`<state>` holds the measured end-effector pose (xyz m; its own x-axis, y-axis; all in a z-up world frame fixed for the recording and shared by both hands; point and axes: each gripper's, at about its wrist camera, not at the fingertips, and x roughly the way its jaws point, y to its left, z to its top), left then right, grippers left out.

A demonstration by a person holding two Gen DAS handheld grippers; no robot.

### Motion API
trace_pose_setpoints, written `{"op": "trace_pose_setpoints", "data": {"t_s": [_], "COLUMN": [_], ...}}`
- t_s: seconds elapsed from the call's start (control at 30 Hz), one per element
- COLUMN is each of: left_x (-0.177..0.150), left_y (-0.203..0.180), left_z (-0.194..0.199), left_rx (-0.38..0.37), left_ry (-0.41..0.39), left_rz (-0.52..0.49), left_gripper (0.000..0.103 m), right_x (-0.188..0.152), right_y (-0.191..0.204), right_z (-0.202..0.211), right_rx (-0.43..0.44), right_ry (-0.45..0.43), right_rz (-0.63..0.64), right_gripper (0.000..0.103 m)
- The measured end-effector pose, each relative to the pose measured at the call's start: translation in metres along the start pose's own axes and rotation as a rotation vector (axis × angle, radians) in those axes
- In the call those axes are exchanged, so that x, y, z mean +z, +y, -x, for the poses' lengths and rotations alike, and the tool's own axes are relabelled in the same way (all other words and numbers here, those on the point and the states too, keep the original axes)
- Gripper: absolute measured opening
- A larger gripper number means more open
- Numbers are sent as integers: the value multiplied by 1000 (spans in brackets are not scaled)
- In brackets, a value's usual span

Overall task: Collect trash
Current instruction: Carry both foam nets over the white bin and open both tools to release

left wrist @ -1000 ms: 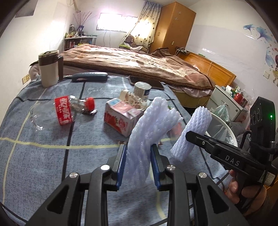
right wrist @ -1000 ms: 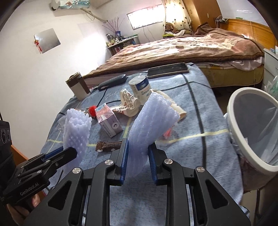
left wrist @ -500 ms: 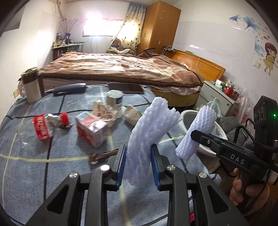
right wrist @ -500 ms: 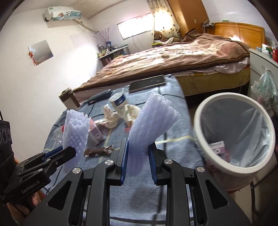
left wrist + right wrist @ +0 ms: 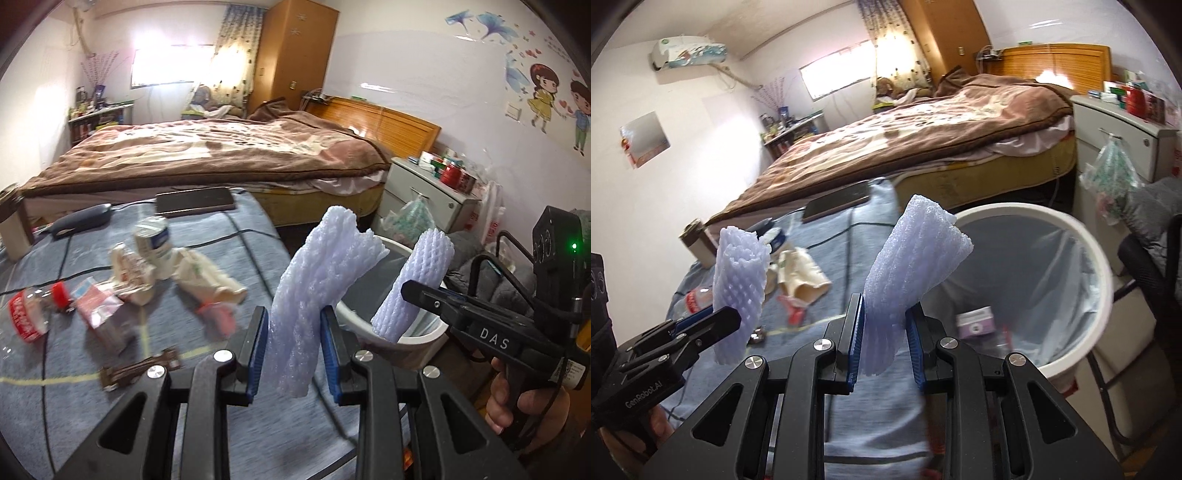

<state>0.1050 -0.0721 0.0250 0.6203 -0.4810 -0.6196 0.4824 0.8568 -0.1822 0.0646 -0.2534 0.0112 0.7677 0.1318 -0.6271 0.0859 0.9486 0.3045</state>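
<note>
Left gripper point(image 5: 294, 347) jaws narrow, clamped on a white foam net sleeve point(image 5: 321, 291) standing up between the blue pads; right gripper point(image 5: 885, 338) jaws likewise narrow on a second foam sleeve point(image 5: 908, 269). White lined bin point(image 5: 1082, 251) just ahead and right of the right jaws, a small carton inside. Ahead and left of both jaws, the blue surface point(image 5: 74, 406) carries a crushed bottle point(image 5: 26, 317), a can point(image 5: 153, 236), wrappers

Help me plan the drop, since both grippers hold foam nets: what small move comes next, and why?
Probably carry both on toward the bin. The right gripper grips its net just short of the rim; the left gripper holds its net over the table.
</note>
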Motion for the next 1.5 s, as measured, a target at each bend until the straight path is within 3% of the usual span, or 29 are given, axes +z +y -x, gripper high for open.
{"op": "trace_pose_setpoints", "data": {"t_s": [0.43,0.97,1.03,1.3,1.4,1.5], "left_x": [17,23,22,23,24,24], "left_y": [-52,-89,-91,-91,-92,-90], "left_z": [-50,-99,-103,-106,-102,-99], "left_rx": [-77,-117,-127,-108,-108,-103], "left_ry": [47,128,139,142,130,123], "left_rz": [-63,-90,-86,-73,-83,-81], "left_gripper": [30,30,33,48,54,55], "right_x": [10,14,13,14,15,15], "right_y": [-51,-94,-97,-104,-103,-102], "right_z": [-1,-25,-26,-26,-24,-22], "right_rx": [-106,-232,-250,-277,-270,-263], "right_ry": [4,104,113,124,110,97], "right_rz": [-41,-24,-24,-20,-25,-30], "right_gripper": [25,27,27,41,59,59]}}
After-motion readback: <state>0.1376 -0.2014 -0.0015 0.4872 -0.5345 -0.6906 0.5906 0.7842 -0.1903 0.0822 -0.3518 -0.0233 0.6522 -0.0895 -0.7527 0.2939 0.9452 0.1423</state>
